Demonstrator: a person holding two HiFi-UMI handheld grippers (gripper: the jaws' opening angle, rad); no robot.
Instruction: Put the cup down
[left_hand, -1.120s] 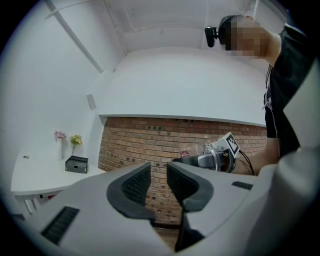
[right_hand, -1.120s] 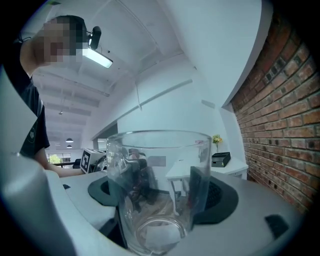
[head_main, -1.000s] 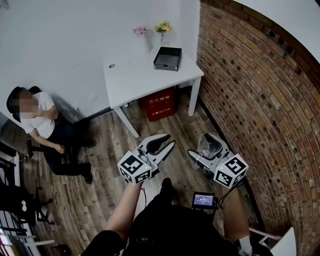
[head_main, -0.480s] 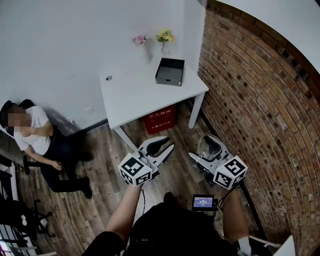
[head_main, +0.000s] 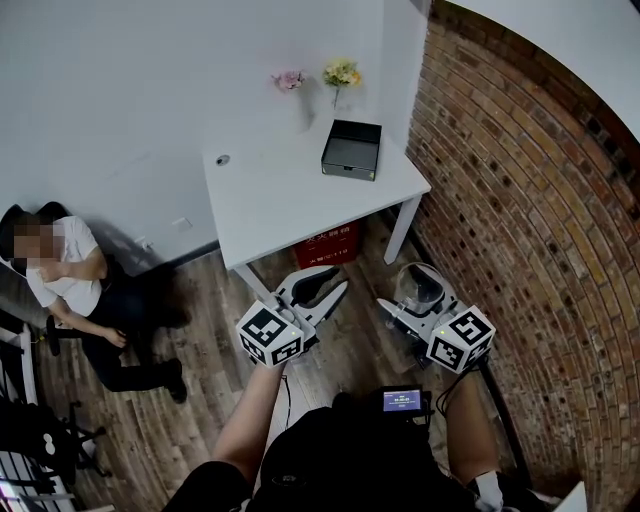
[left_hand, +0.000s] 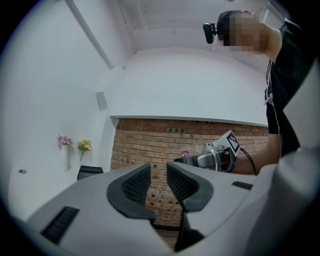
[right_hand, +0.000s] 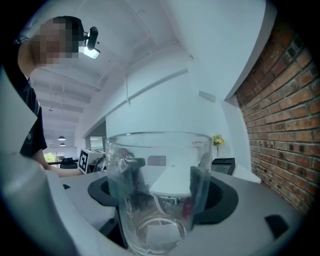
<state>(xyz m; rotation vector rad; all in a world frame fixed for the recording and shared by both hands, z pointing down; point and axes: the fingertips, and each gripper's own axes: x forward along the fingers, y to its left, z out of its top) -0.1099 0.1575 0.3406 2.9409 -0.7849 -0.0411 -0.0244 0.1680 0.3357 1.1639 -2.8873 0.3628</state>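
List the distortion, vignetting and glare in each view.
Head view: strong fisheye, so the brick wall bows. Left gripper view: a dark round vignette fills the corners. Right gripper view: the glass cup warps what lies behind it.

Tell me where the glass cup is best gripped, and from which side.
Probably across its side wall, coming from the side, as the right hand-held gripper does now. The glass cup stands upright, mouth up, with round walls that the two jaws can close on, which leaves the rim free.
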